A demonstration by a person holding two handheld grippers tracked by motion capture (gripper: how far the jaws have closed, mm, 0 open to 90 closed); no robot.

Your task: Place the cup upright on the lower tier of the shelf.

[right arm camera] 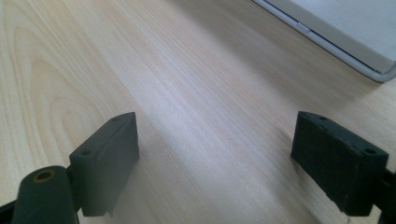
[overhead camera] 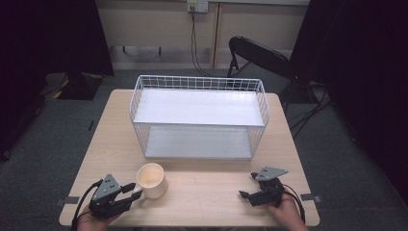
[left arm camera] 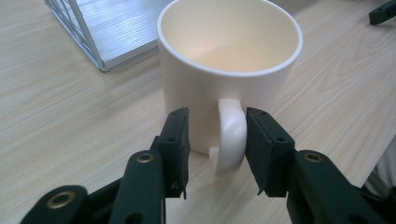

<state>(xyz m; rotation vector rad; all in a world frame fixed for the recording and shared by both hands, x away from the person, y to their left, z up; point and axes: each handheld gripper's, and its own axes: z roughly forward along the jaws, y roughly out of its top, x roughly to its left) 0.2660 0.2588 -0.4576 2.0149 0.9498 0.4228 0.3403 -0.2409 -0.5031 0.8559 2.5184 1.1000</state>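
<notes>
A cream mug (overhead camera: 153, 180) stands upright and empty on the wooden table (overhead camera: 211, 197), near its front left. My left gripper (overhead camera: 132, 190) sits level at the mug's left side. In the left gripper view the mug (left arm camera: 224, 65) turns its handle (left arm camera: 231, 140) toward me, and the left gripper (left arm camera: 217, 135) has its jaws on either side of that handle. One pad lies against the handle and a gap remains at the other pad. My right gripper (overhead camera: 248, 185) rests at the front right, jaws wide apart. In the right gripper view the right gripper (right arm camera: 215, 140) has only bare table between its pads.
A white wire two-level rack (overhead camera: 198, 82) stands across the middle of the table, just behind the mug; its lower board (left arm camera: 116, 28) (right arm camera: 336, 46) comes close to both grippers. A black chair (overhead camera: 260, 55) stands behind the table at the right.
</notes>
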